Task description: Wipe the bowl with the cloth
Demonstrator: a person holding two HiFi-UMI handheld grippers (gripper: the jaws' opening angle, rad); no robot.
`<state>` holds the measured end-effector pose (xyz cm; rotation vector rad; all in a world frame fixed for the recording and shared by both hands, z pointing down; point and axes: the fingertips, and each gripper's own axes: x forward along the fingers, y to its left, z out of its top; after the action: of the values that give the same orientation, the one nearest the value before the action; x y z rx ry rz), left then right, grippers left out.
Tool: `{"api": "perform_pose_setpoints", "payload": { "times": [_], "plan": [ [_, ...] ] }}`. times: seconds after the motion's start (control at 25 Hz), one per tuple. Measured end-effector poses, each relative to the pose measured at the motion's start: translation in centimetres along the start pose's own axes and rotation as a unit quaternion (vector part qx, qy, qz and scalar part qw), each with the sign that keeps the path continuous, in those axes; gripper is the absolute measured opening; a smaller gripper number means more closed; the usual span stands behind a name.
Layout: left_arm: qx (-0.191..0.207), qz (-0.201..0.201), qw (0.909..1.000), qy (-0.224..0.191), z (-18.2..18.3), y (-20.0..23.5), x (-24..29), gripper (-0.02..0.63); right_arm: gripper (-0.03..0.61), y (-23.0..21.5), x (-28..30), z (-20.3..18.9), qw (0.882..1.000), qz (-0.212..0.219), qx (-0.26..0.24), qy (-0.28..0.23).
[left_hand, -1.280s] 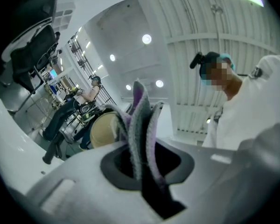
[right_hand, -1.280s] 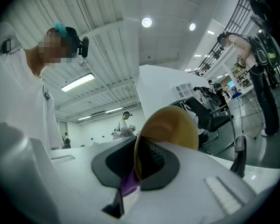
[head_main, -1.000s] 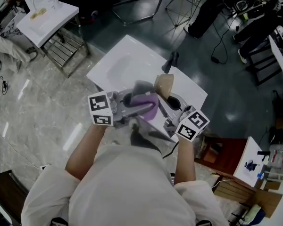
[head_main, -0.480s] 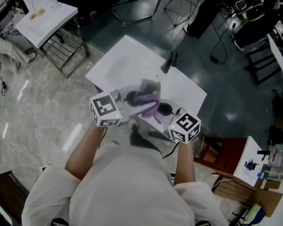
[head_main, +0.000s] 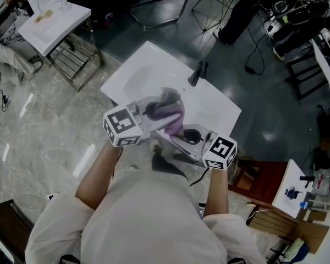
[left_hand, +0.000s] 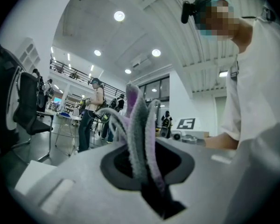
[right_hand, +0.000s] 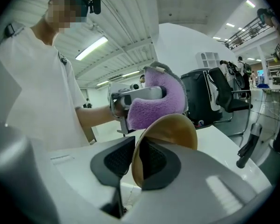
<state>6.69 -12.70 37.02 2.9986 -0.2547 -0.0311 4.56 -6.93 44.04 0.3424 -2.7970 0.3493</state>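
The left gripper (left_hand: 144, 164) has its jaws clenched on a purple and grey cloth (left_hand: 139, 125), which sticks out in folds. The right gripper (right_hand: 132, 164) grasps the rim of a brown bowl (right_hand: 170, 132) between its jaws, which have just been opening a little. Cloth and bowl are held close together above the white table (head_main: 135, 73).
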Motion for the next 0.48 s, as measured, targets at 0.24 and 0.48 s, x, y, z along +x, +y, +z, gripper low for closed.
{"api": "perform_pose_setpoints", "payload": {
  "times": [0.24,0.48],
  "plan": [
    [-0.005,0.009,0.9999,0.011,-0.1,0.9,-0.4,0.066,0.044,1.8,0.1,0.2,0.999,0.044,-0.005,-0.009],
    [-0.002,0.028,0.9992,0.028,-1.4,2.3,-1.3,0.064,0.043,3.3,0.0,0.1,0.997,0.071,-0.005,-0.011]
  ]
}}
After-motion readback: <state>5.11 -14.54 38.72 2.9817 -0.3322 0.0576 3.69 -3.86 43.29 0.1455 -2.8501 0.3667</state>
